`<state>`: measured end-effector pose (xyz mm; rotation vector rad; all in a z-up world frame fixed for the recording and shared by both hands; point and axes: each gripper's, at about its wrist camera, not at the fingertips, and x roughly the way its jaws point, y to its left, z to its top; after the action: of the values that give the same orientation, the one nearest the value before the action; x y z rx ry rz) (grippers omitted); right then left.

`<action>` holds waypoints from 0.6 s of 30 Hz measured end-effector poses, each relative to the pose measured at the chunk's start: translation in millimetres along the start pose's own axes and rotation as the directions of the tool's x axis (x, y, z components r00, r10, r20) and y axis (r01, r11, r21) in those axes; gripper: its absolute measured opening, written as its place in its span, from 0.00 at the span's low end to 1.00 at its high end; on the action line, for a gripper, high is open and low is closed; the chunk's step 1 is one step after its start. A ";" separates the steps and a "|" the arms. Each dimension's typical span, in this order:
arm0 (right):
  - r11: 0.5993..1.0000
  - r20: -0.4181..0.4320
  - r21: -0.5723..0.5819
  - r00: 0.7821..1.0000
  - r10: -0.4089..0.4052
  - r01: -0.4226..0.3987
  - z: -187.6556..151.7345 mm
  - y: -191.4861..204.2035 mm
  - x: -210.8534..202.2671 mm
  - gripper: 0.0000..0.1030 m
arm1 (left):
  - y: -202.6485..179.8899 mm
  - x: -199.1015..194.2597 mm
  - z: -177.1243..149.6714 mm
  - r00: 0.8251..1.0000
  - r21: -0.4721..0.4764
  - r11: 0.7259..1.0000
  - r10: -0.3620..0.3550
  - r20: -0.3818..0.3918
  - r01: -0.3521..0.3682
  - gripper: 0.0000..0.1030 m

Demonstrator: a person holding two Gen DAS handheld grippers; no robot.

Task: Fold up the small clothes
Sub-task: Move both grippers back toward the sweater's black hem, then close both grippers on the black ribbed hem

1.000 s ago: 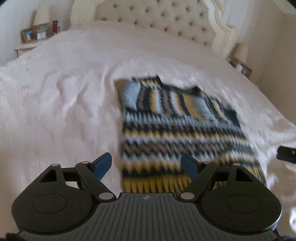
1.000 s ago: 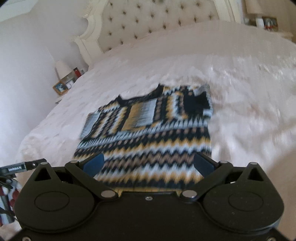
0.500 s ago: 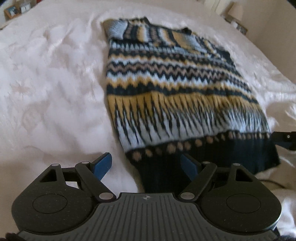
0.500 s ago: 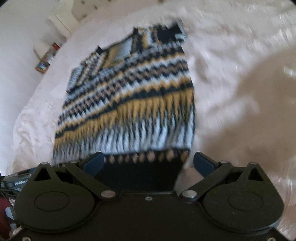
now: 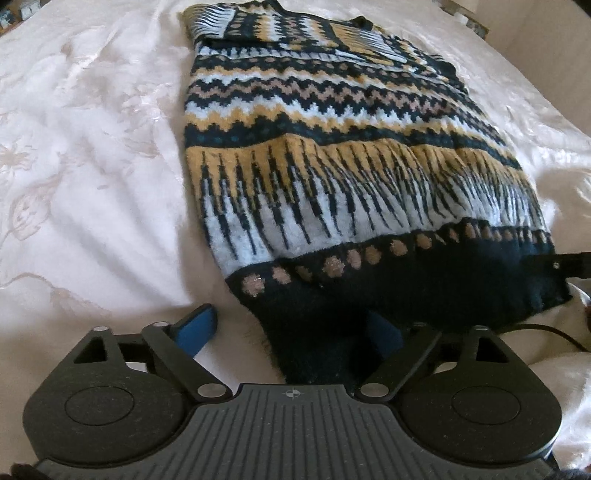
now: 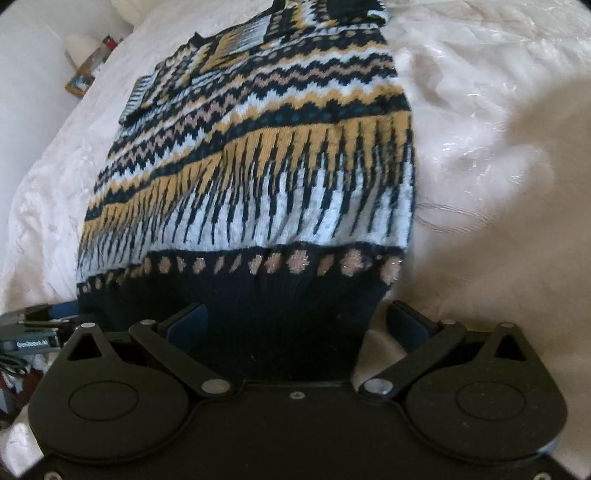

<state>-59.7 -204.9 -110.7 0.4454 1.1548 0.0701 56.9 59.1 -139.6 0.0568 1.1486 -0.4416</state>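
**Both grippers at the near hem of a flat sweater: risks before the lift**

Nearest, at 6 o'clock in the left wrist view: left gripper (image 5: 291,325), spread wide and opening further, straddling the left corner of the dark hem band (image 5: 369,295); nothing pinched, one blue finger (image 5: 197,325) on bare bedspread (image 5: 92,147), the other over the knit. Likewise at 6 o'clock in the right wrist view: right gripper (image 6: 297,317), spread wide across the right hem corner, pads clear of the cloth. Seen also at 3 o'clock in the left view, just above a thin black cable (image 5: 535,328).

Beyond, from 6 towards 12 o'clock: patterned sweater (image 5: 332,166), flat on the bed, sleeves apparently folded in at the far end (image 5: 229,22).

Likely step: pinching both hem corners for a fold away towards the collar.

Possible faults, as judgement:
- Closing with a finger on the bedspread: cover caught along with the knit, dragged up in the lift.
- Shallow bite: top layer only taken, back layer left behind, uneven fold.
- Unequal lift at the two corners: skewed hem, crooked fold line.
- Fast carry-over: folded sleeves shaken loose at 12 o'clock.
- Cable near the right corner: snag on the hem.
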 end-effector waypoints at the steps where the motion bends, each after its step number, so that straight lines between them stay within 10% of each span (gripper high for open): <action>1: 1.000 -0.001 -0.001 1.000 -0.002 0.002 0.1 0.2 1.4 1.00 | -0.8 1.0 0.0 1.000 0.004 1.000 -0.003 -0.001 0.003 0.91; 18: 0.999 0.007 0.021 1.000 0.024 -0.024 0.5 -5.1 3.0 1.00 | -2.9 -0.6 -1.7 0.991 -0.014 0.991 -0.134 0.010 0.134 0.79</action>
<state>-58.9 -208.9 -115.1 0.4777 1.1450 0.0771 54.1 57.1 -139.3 -0.0352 1.1506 -0.5525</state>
